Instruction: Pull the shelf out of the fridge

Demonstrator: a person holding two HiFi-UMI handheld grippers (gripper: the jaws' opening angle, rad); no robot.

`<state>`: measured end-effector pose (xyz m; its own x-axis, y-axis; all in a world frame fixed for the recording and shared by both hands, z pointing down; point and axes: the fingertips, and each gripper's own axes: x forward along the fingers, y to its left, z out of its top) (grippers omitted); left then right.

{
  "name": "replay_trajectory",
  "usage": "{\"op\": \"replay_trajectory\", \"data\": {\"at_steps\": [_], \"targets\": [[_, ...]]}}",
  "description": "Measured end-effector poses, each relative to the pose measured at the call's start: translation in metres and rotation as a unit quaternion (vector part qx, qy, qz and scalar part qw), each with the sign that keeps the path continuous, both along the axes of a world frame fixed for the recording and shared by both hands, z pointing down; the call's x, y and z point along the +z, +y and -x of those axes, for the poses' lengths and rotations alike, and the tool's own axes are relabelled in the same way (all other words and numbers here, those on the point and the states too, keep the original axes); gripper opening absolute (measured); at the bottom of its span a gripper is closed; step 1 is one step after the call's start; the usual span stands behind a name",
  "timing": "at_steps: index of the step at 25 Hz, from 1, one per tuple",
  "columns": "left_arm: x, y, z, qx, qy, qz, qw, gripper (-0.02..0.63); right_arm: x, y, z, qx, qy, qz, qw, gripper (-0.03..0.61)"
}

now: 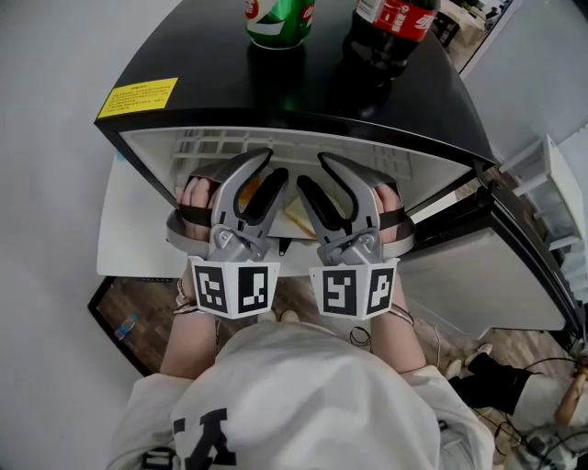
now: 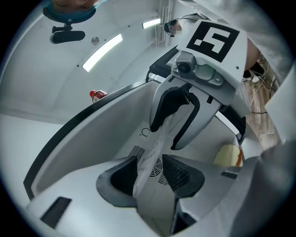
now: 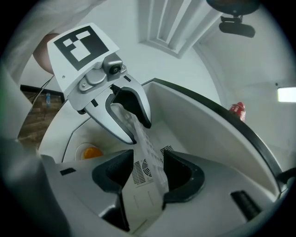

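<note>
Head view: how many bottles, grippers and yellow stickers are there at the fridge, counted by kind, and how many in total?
Bottles: 2 (green bottle, dark cola bottle)
Grippers: 2 (left gripper, right gripper)
Yellow sticker: 1
Total: 5

The head view's top edge is cutting off the upper parts of the green bottle [image 1: 278, 20] and the cola bottle [image 1: 390, 27]. The yellow sticker's [image 1: 138, 96] print is showing too small to read. The left gripper [image 1: 273, 167] and right gripper [image 1: 312, 170] are covering most of a pale yellowish item [image 1: 296, 218] in the fridge [image 1: 276, 87]. In both gripper views the shelf [image 2: 150, 159] is blurring into a pale strip.
</note>
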<state>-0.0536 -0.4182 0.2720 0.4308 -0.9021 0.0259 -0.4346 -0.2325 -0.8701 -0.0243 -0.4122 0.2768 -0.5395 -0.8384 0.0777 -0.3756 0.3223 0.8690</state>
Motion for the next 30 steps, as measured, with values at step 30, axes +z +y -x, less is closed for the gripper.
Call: {"op": "replay_trajectory", "data": {"at_steps": [30], "targets": [[0.002, -0.032, 0.011, -0.043, -0.081, 0.007, 0.9958, 0.175, 0.010, -0.043, 0.010, 0.035, 0.080, 0.007, 0.996, 0.233]]}}
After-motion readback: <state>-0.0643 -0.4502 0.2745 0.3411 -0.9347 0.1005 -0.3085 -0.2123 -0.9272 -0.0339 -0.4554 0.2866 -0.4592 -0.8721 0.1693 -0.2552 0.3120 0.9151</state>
